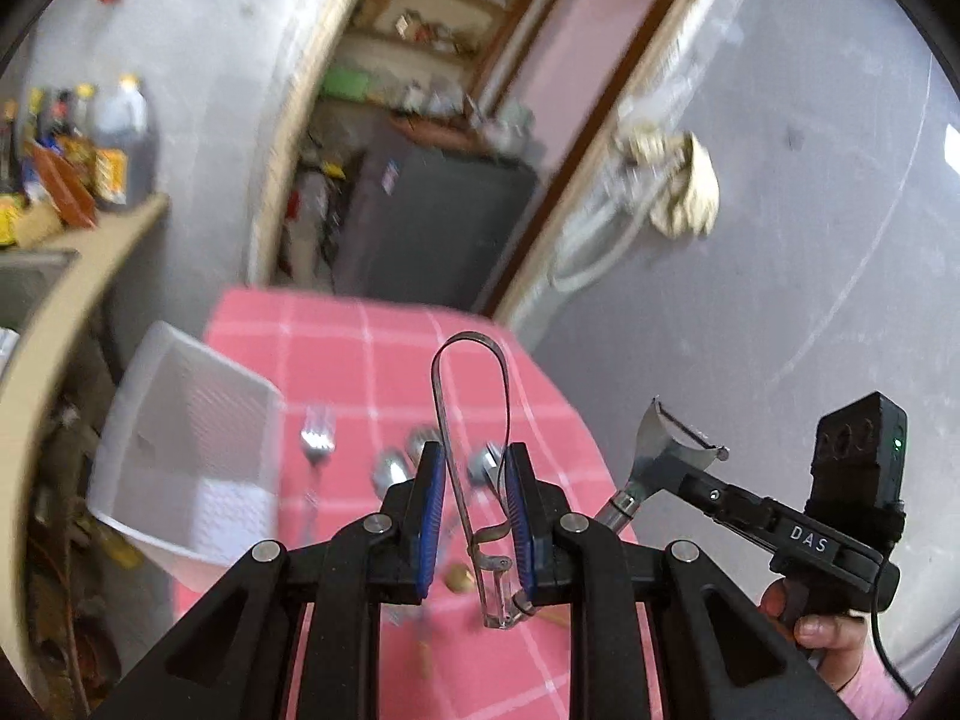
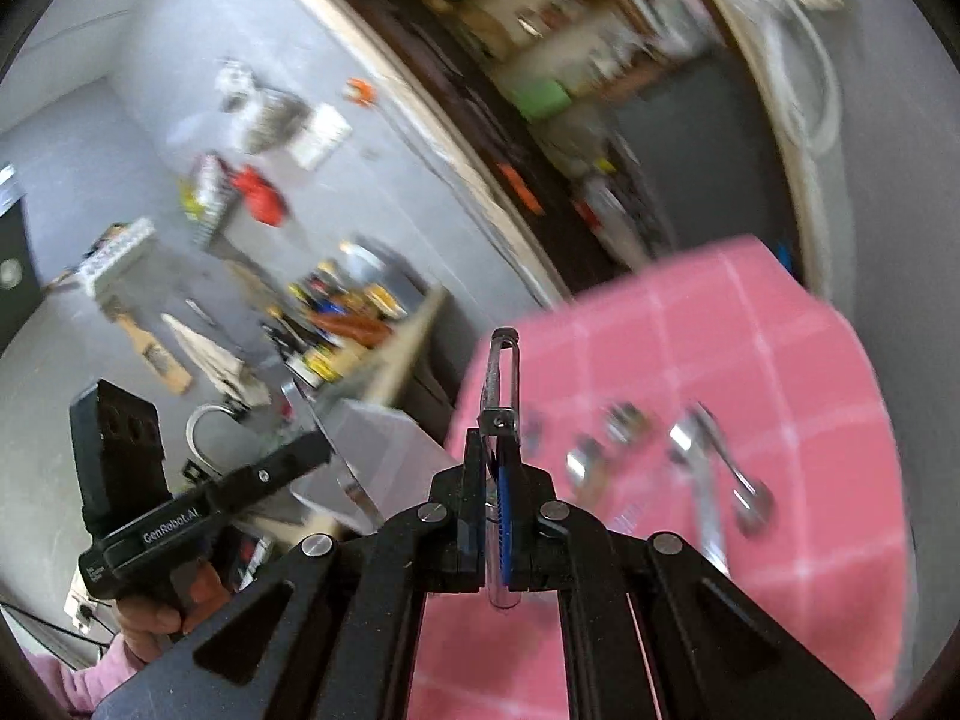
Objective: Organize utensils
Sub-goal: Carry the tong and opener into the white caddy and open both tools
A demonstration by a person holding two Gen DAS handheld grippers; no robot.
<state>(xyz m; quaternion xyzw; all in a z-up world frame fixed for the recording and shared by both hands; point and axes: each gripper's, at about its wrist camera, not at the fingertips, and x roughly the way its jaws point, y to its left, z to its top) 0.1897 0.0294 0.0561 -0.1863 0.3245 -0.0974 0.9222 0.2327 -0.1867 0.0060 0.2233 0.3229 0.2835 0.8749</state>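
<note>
Pink checked cloth covers the surface (image 1: 360,354), where a fork (image 1: 316,441) and several spoons (image 1: 390,471) lie loose beside a white basket (image 1: 186,420), presumably their destination. Above them, the left hand-held gripper (image 1: 474,510) pinches a looped metal strip utensil (image 1: 471,384) by its lower end, narrowly parted. The right hand-held gripper (image 2: 493,480), practically closed, clamps a peeler (image 2: 501,372) by its handle, blade forward.

Black linkage grippers with silver screws, blue-padded fingers (image 1: 433,516), white lettering, a green light, pink sleeves (image 2: 78,681).
</note>
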